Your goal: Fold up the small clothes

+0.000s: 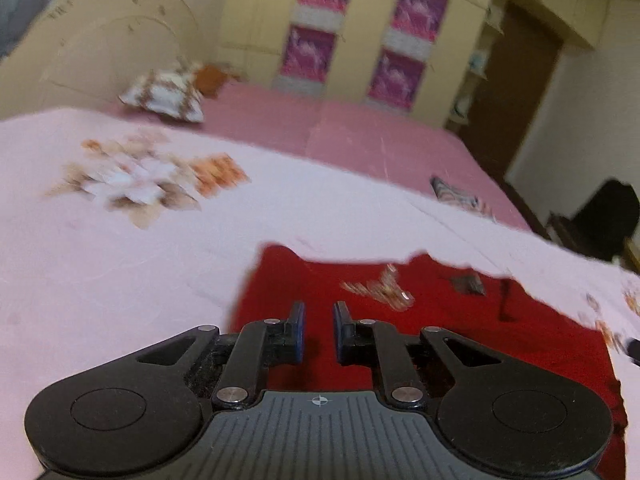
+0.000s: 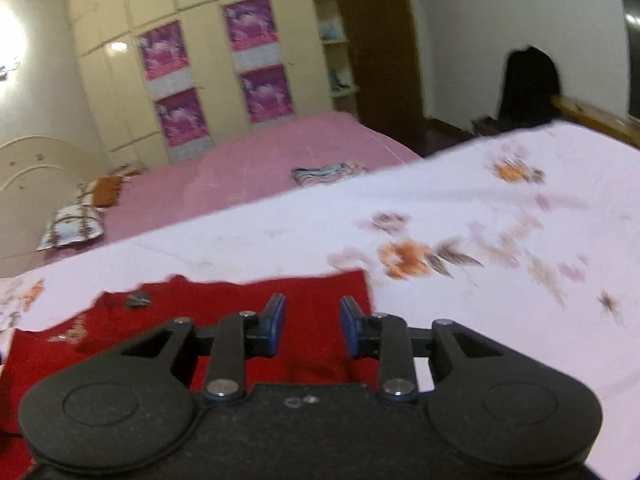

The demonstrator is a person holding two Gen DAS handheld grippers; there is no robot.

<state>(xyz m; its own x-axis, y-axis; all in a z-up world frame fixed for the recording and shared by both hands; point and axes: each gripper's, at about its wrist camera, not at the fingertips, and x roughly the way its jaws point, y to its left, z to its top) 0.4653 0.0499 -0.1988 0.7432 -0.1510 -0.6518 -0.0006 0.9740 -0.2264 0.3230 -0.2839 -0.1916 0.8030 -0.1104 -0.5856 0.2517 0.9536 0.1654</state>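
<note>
A red garment (image 1: 440, 340) with a gold print (image 1: 380, 290) and a dark neck label (image 1: 468, 283) lies spread on the pale flowered sheet (image 1: 120, 260). My left gripper (image 1: 319, 320) is over its left part. The jaws stand close together and red cloth fills the narrow gap, so the pads look shut on the fabric. In the right wrist view the same red garment (image 2: 312, 280) lies under my right gripper (image 2: 313, 312). Those jaws stand apart above the cloth near its right edge, with nothing pinched. The garment's near hem is hidden under both grippers.
A folded striped cloth (image 1: 456, 194) (image 2: 324, 172) lies on the pink bedspread (image 1: 340, 132) beyond the sheet. A patterned pillow (image 1: 164, 94) rests by the headboard. A wardrobe with purple posters (image 2: 176, 80) backs the room. A dark chair (image 2: 528, 84) stands past the bed's far side.
</note>
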